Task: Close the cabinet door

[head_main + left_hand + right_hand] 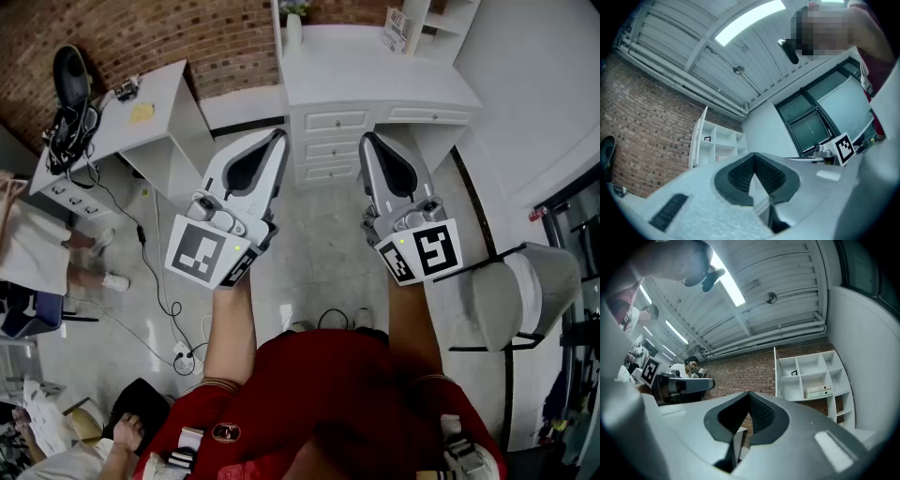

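The cabinet (813, 376) is a white open-shelf unit on a brick wall above the desk. Its narrow white door (776, 373) stands open, edge-on at the unit's left side. In the left gripper view the same cabinet (724, 143) shows with the door (697, 140) swung out to its left. Both grippers are held side by side in front of the person's chest, tilted upward and well short of the cabinet. The left gripper (277, 134) is shut with nothing in it. The right gripper (367, 137) also has its tips together, and it holds nothing.
A white desk with drawers (375, 80) stands straight ahead. A white side table (150, 117) with black cables and a headset is at the left. A grey chair (525, 291) is at the right. Cables trail over the floor (159, 281). A person (691, 364) sits at the back.
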Demonstrator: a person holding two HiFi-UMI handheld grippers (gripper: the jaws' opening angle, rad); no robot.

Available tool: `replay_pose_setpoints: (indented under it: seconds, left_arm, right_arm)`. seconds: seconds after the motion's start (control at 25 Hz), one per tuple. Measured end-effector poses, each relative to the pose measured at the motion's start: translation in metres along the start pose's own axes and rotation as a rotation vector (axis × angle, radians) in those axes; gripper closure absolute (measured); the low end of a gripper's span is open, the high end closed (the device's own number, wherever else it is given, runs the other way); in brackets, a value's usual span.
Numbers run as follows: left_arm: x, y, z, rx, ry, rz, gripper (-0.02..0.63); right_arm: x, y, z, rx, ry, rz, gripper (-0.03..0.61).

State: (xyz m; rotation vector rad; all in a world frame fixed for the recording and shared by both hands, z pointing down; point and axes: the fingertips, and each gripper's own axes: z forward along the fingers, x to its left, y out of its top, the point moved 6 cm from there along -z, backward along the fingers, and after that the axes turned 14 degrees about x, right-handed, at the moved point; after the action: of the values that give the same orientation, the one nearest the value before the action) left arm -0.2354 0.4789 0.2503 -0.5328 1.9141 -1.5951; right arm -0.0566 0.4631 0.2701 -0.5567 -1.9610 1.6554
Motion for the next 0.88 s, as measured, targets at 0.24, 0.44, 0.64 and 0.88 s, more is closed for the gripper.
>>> replay_pose_setpoints:
  seconds: [0.24,0.44,0.64,0.88]
  left_arm:
    - [0.007,-0.004,-0.002,-0.005,-0.002,-0.011,0.614]
    - [0.009,-0.011,-0.009,-0.005,-0.011,-0.022,0.612]
    - [0.021,-0.013,-0.022,-0.014,-0.016,-0.034,0.614]
    - [0.043,-0.017,-0.018,-0.018,-0.010,-0.074,0.612]
  right_arm:
    - [0.006,-0.003,0.006,-0.010,0.021,0.011,0.565]
    - [0.012,-0.006,0.006,-0.016,0.015,0.026,0.565]
    - [0.026,-0.004,0.013,-0.020,0.008,0.049,0.565]
    - [0.026,0.000,0.029,-0.012,0.021,0.043,0.565]
